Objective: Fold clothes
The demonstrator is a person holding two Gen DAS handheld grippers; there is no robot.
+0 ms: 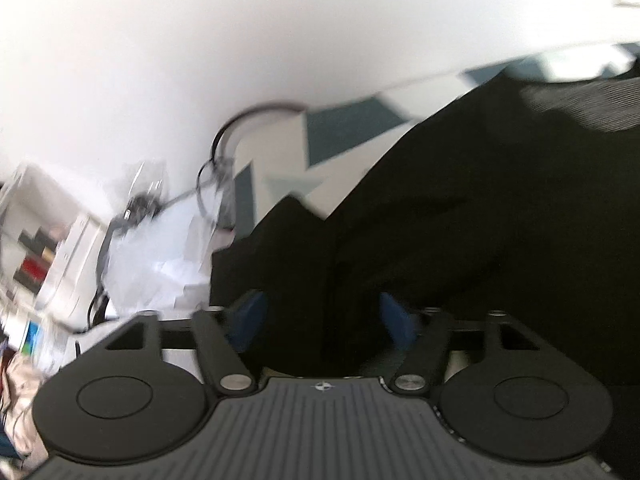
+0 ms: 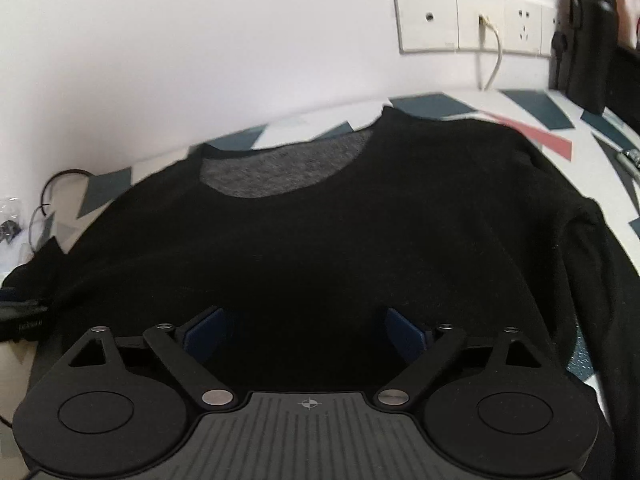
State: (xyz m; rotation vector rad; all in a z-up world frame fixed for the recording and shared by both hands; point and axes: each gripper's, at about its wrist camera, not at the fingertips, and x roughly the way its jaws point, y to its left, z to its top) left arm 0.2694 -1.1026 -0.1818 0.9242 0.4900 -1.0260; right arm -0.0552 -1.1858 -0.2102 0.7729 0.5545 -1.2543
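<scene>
— Where is the garment?

— A black sweater (image 2: 320, 220) lies spread flat on a table covered with a white cloth with blue-grey and red shapes (image 2: 532, 112). Its round neckline points toward the white wall (image 2: 200, 40), and the grey inside of the back (image 2: 280, 172) shows through the opening. One sleeve runs down the right edge of the right wrist view.

— And the right gripper (image 2: 306, 336)?

— It hangs low over the lower body of the sweater, its blue pads (image 2: 204, 336) spread wide with nothing between them but the fabric below.

— The left gripper (image 1: 322, 320)?

— Also spread wide, over black cloth at the sweater's side (image 1: 440, 220). That view is blurred; I cannot tell whether the pads (image 1: 250, 320) touch the cloth.

— What lies around it?

— Along the wall, a row of socket plates (image 2: 480, 20) with a pale cable (image 2: 494, 60) hanging from one. A black bottle (image 2: 584, 40) stands at the table's far right corner. On the left, dark wire loops (image 1: 240, 148) and clear plastic bags (image 1: 160, 248) sit beside the sweater's edge.
</scene>
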